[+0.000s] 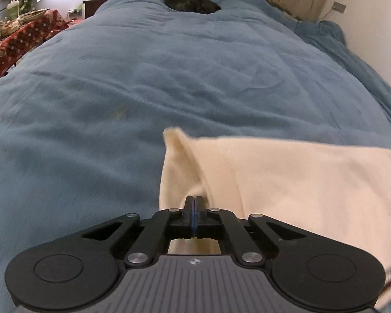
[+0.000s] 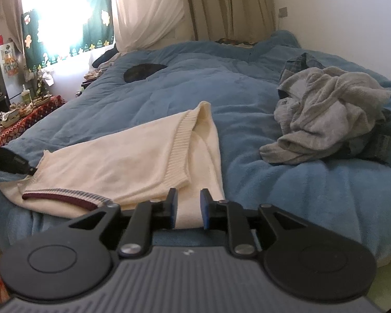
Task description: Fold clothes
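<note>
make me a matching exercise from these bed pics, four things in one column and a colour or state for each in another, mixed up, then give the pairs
Things:
1. cream sweater
2. grey clothes pile
3. left gripper
4. right gripper

States:
A. crumpled in a heap, not yet folded
B. jaws shut on fabric
C. jaws apart, with cream fabric between them
D. spread out on the blue blanket, with a dark red stripe along one ribbed edge

Pairs: 1-D, 2-A, 3-B, 4-C
</note>
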Demonstrator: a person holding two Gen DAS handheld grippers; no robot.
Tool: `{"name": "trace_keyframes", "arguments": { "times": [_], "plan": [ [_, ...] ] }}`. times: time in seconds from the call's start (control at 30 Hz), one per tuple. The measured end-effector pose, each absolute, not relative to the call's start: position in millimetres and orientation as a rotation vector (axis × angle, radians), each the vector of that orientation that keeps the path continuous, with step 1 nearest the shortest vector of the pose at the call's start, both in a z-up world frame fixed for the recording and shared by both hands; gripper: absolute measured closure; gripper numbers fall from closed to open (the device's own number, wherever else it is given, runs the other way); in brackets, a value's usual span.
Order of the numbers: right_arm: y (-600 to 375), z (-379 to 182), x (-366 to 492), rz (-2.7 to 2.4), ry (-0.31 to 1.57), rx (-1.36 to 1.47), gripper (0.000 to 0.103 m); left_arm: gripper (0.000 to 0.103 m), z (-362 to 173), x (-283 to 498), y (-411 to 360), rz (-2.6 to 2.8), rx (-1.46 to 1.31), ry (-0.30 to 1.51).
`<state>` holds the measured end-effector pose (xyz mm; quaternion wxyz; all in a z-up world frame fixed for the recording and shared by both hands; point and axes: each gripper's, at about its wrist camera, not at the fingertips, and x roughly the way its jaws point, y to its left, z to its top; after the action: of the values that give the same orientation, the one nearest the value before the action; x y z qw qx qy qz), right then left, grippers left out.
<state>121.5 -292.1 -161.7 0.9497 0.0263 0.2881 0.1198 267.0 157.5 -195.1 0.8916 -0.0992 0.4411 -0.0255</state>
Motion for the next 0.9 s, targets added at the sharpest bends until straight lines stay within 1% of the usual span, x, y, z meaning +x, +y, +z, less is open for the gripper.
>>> {"name": "trace_keyframes", "arguments": {
  "times": [0.07, 0.23, 0.37, 0.43, 0.5, 0.6, 0.63, 0.67, 0.7, 0.77, 0.9],
  "plan": [
    [-294, -158, 120, 0.242, 0.579, 0.052, 0.082, 0.103, -187, 271, 158, -0.044, -0.219, 0.897],
    [-290, -147, 123, 0.286, 0.57, 0.069, 0.082, 0.103, -155, 249, 161, -0.101, -0.326, 0.817],
    [-268, -144, 141, 0.353, 0.568, 0.073, 0.082, 0.103, -140, 237, 127, -0.199, -0.237, 0.785],
    [-252, -143, 151, 0.374, 0.561, 0.063, 0.082, 0.103, -145, 236, 109, -0.229, -0.201, 0.793],
    [-237, -143, 161, 0.39, 0.554, 0.054, 0.082, 0.103, -162, 240, 101, -0.225, -0.212, 0.84],
    [-217, -154, 175, 0.394, 0.581, 0.015, 0.082, 0.103, -185, 236, 96, -0.202, -0.223, 0.863],
    [-211, -159, 179, 0.395, 0.593, 0.0, 0.083, 0.103, -187, 232, 96, -0.195, -0.24, 0.857],
    [-205, -164, 182, 0.393, 0.606, -0.023, 0.087, 0.102, -188, 227, 96, -0.187, -0.258, 0.85],
    [-201, -172, 180, 0.39, 0.618, -0.058, 0.09, 0.102, -189, 223, 96, -0.185, -0.267, 0.846],
    [-195, -184, 175, 0.384, 0.635, -0.121, 0.09, 0.102, -188, 213, 99, -0.182, -0.277, 0.84],
    [-201, -186, 146, 0.39, 0.625, -0.157, 0.09, 0.102, -191, 185, 107, -0.174, -0.297, 0.829]
  ]
}}
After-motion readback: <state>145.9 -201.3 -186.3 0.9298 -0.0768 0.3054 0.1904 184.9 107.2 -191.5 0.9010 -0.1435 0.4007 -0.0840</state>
